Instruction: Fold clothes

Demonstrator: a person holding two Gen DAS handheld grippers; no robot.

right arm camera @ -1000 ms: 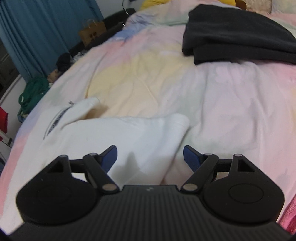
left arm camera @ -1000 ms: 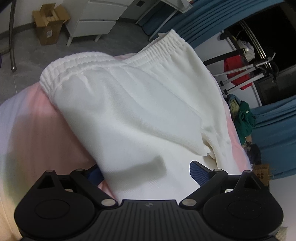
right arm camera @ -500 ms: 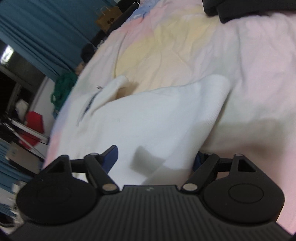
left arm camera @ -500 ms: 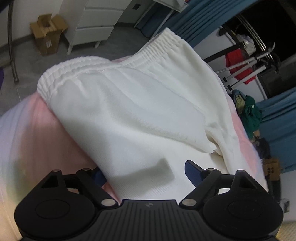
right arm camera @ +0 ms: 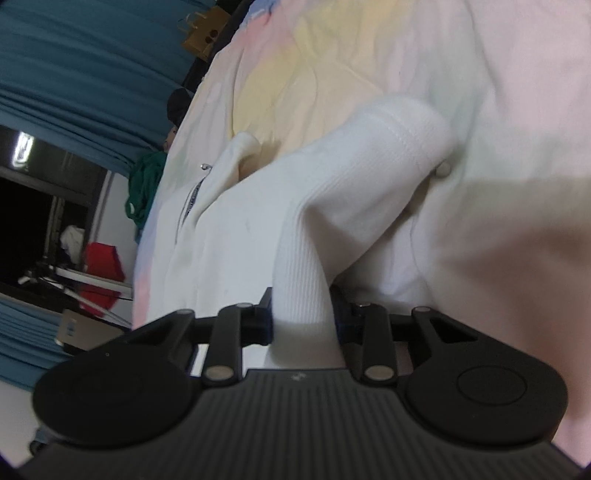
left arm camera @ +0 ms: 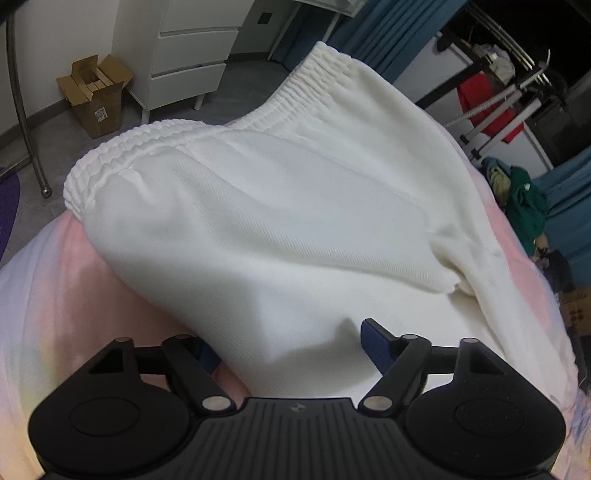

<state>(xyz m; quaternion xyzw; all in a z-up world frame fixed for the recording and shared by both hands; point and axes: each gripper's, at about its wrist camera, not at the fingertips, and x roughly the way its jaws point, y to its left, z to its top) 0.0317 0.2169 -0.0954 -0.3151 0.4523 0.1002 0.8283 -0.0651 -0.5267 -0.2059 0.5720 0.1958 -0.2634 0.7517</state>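
White trousers (left arm camera: 295,203) with an elastic waistband (left arm camera: 207,133) lie on a pastel bed cover (left arm camera: 55,295). My left gripper (left arm camera: 288,339) sits low over one side edge of the trousers. Its jaws are closing, with a fold of the cloth between them; the left pad is hidden under the cloth and the pads do not visibly press. In the right wrist view the trousers (right arm camera: 240,229) show a zip pocket (right arm camera: 192,192) and a stitched leg hem (right arm camera: 406,136). My right gripper (right arm camera: 303,314) is closing and pinches the ribbed cloth near that hem, bunching it up.
Off the bed's end stand a cardboard box (left arm camera: 96,99) and a white drawer unit (left arm camera: 192,55). A rack with a red garment (left arm camera: 487,107) and a green clothes heap (left arm camera: 524,206) are beside the bed. Blue curtains (right arm camera: 74,55) and a paper bag (right arm camera: 203,33) lie beyond the bed cover (right arm camera: 517,184).
My right gripper rolled, sank and closed from wide apart onto the leg end, which now bunches upward. The dark folded garment has left its view. The left jaws narrowed around the cloth.
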